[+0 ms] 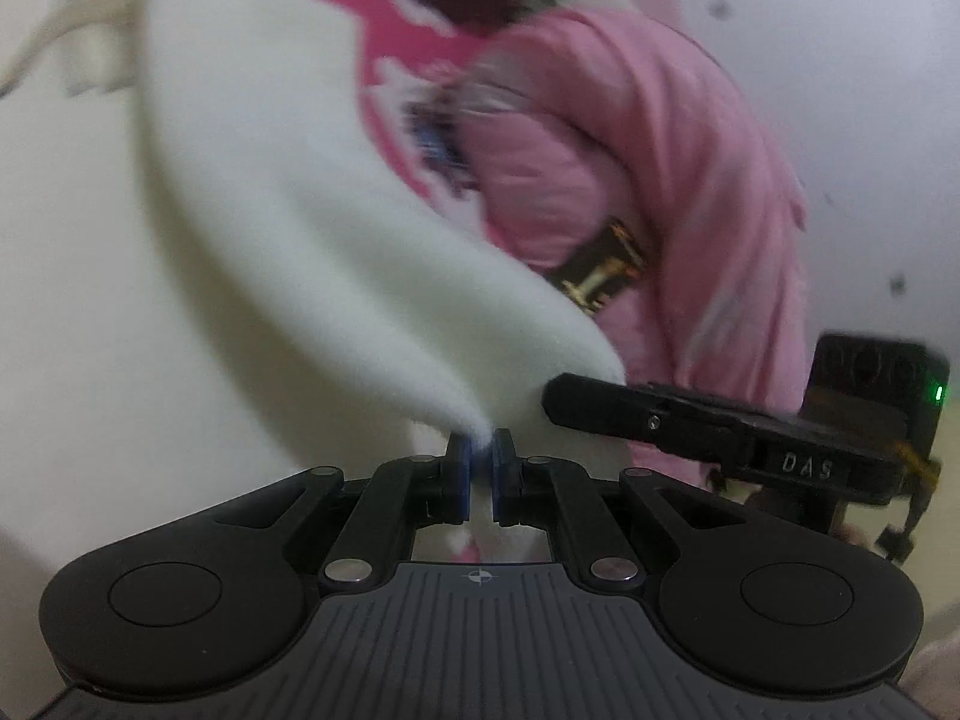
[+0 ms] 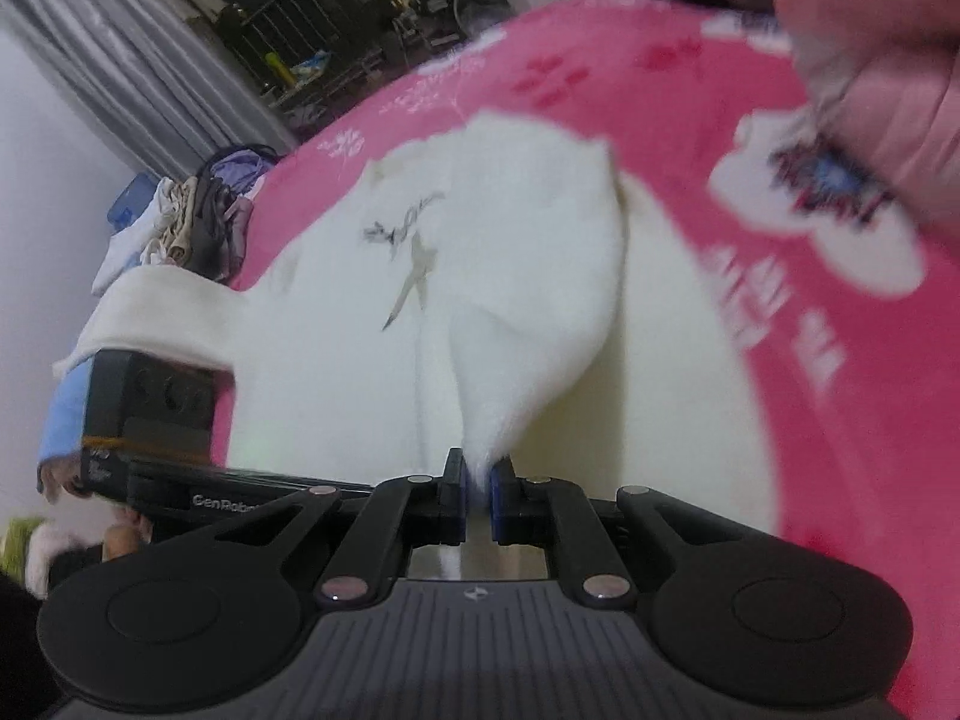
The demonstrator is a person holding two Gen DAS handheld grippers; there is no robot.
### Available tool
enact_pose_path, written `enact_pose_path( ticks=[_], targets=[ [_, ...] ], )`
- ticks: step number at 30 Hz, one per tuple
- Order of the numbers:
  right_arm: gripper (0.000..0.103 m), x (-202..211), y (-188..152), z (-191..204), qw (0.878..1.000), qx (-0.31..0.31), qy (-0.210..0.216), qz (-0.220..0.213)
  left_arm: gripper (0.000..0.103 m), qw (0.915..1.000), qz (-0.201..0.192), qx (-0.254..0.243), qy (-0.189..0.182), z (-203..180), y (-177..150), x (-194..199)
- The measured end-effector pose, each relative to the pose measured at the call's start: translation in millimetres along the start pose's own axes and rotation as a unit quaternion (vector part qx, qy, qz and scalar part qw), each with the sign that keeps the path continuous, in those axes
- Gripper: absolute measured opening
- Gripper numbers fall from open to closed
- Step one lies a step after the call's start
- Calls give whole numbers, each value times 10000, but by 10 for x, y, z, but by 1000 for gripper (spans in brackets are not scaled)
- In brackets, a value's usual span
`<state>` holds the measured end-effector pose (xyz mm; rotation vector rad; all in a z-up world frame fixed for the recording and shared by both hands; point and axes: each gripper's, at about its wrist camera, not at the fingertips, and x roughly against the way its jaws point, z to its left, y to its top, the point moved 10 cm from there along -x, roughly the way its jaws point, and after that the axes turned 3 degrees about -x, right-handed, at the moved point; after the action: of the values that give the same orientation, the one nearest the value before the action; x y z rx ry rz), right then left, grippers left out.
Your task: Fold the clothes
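L gripper (image 1: 480,450) clamped on white garment (image 1: 288,228) corner; R gripper (image 2: 477,471) pinching its other edge, angled down.

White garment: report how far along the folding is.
Done: nothing looks folded yet. In hand: the left gripper and right gripper each pinch a bit of the white garment, jaws shut on it, above the pink bedcover. Left: the folds, plus the clothes pile beyond.

The right tool (image 2: 478,483) is pinching a corner of the white garment (image 2: 360,300), which is lying on a pink printed blanket (image 2: 810,390). The left tool (image 2: 180,480) is reaching in (camera end showing) beside a clothes pile (image 2: 192,222).
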<state>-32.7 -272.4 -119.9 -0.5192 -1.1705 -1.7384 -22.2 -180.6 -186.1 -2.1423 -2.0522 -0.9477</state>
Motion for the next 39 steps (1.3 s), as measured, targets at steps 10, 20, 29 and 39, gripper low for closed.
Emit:
enact_pose_path(
  ticks=[10, 20, 29, 39],
  targets=[
    [9, -208, -294, -637, 9951, -595, -403, 682, 6, 9969, 614, -90, 491, 194, -295, -298],
    [32, -67, -226, -950, 9893, -292, -1356, 443, 24, 9913, 862, -242, 970, 233, -335, -141],
    [34, -305, 744, -835, 9961, -151, -498, -719, 30, 9896, 19, -345, 1397, 385, 440, 229],
    [34, -1387, 1473, -1096, 9811, 1602, -818, -712, 31, 9718, -937, -408, 2125, 1003, 1373, 328]
  ],
)
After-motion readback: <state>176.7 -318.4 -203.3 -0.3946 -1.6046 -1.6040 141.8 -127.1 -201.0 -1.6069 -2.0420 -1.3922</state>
